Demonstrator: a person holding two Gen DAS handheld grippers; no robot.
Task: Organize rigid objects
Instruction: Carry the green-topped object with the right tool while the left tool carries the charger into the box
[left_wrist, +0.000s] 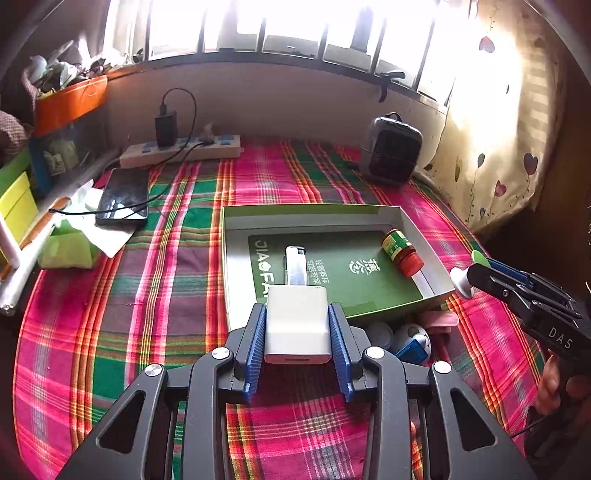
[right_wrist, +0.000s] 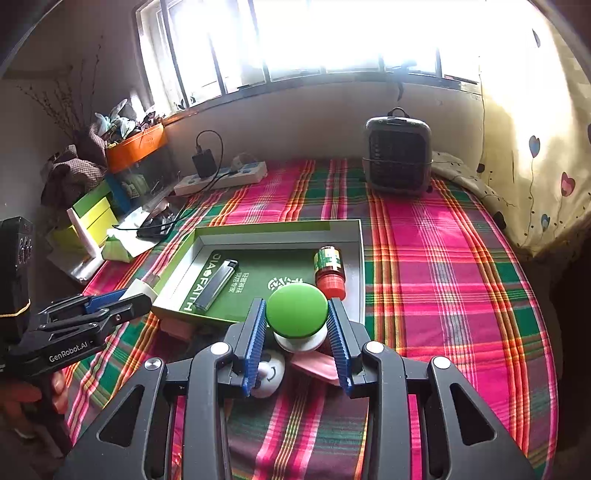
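Gripping a white charger (left_wrist: 296, 325) between left gripper (left_wrist: 297, 325) pads, right gripper (right_wrist: 296, 325) clamped on a green-capped, seemingly white-based knob (right_wrist: 296, 310).

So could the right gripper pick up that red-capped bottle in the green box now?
Probably not yet: the right gripper is shut on a green-topped white knob, so it is occupied. The red-capped bottle itself lies uncovered in the green box.

A white charger block (left_wrist: 297, 325) and a green-topped white knob (right_wrist: 297, 311) are each held above a plaid bed. In the shallow green box (left_wrist: 236, 218) lie a lighter (right_wrist: 218, 284) and a red-capped bottle (right_wrist: 330, 271).
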